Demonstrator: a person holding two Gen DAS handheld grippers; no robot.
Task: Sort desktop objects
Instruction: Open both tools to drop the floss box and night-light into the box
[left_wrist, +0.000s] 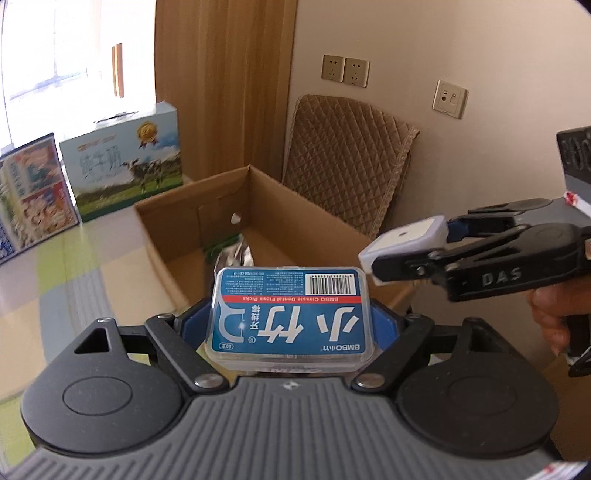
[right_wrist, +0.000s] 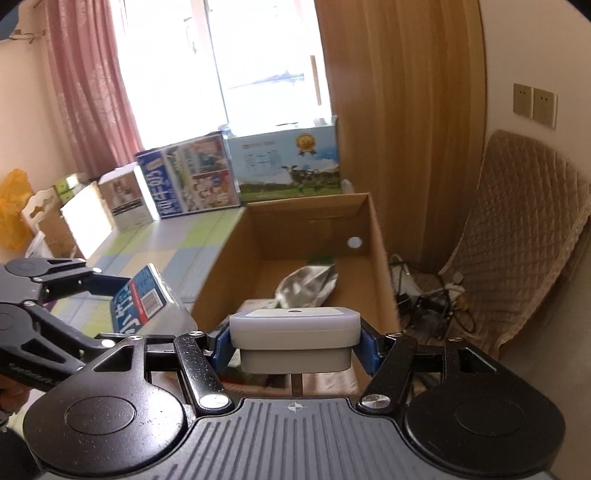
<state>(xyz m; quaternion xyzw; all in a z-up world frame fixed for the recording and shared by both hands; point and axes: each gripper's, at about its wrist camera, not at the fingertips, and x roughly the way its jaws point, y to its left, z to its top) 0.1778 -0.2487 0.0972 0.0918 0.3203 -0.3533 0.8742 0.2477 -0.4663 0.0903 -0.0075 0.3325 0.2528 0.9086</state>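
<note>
Step in hand: both loads are up in the air and carried toward the open cardboard box (right_wrist: 310, 236); by my reading this is the drop-off stage of the sorting.
Left tongs (left_wrist: 291, 325): clenched on a clear plastic case of dental floss picks (left_wrist: 290, 314), blue label facing up, held just short of the box's near edge.
Right tongs (right_wrist: 295, 341): clenched on a small white plastic box with rounded corners (right_wrist: 293, 332), which hangs over the near end of the cardboard box; its purpose cannot be told.
Already in the box: a crumpled silver foil bag (right_wrist: 308, 286) lying on the bottom, with something green beside it too blurred to name.
Next move: probably carry each load further over the opening, lower it clear of the walls, then release; the two tongs are near each other, so going one at a time would avoid a knock.
Hidden or unclear: the near part of the box floor sits behind the tongs; the desk (right_wrist: 173, 243) shows only as pastel checks; the person's hand (left_wrist: 550, 317) is cut off at the frame edge.
</note>
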